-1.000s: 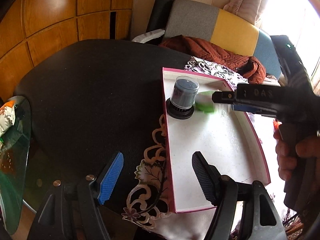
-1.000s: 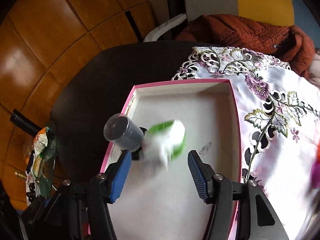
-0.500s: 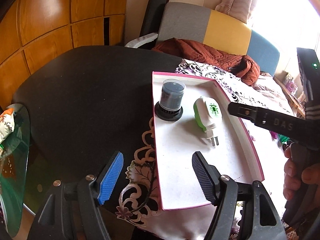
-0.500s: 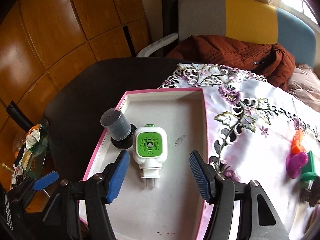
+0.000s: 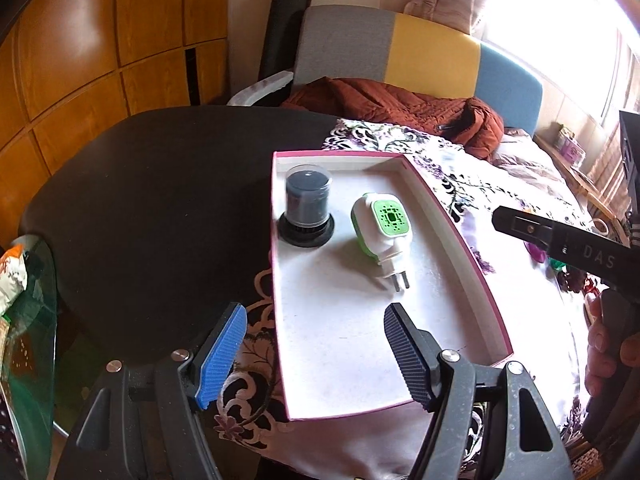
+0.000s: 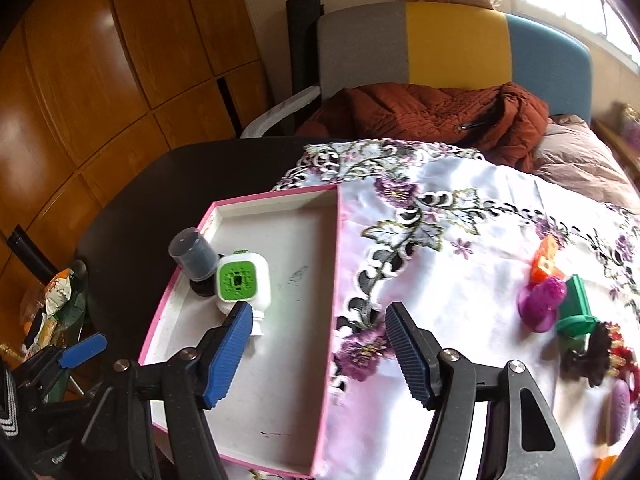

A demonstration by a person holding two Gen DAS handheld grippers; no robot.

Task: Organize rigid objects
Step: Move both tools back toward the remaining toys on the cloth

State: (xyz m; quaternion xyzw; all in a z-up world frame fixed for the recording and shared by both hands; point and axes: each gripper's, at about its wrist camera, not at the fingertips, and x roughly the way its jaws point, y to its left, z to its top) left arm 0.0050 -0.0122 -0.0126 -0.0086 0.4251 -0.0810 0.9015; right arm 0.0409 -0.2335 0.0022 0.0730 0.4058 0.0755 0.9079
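Now my right fingers [image 6: 316, 354] are spreading with nothing between them, hanging over the right wall of the shallow white tray with the pink rim [image 6: 335, 280], partly above the white embroidered cloth with purple flowers [image 6: 460, 280]. My left fingers [image 5: 314, 354] stand apart and empty too, above the tray's near left corner.

Inside the tray, toward its far left, the white plug-in device with the green perforated face [image 5: 382, 228] lies on its back, its two metal prongs pointing toward me. Just beside it, to the left, stands the dark cylinder under a clear plastic cap on a black round base [image 5: 307, 210], upright and close against the tray's left wall. From the right wrist view the two seem to touch, though I cannot tell for sure.

Well off to the right on the cloth lies a cluster of small things: an orange block [image 6: 544, 260], a purple plastic piece [image 6: 540, 304], a green plastic piece [image 6: 576, 308] and a dark tangled piece [image 6: 592, 356]. The dark round surface [image 5: 160, 200] carries cloth and tray.
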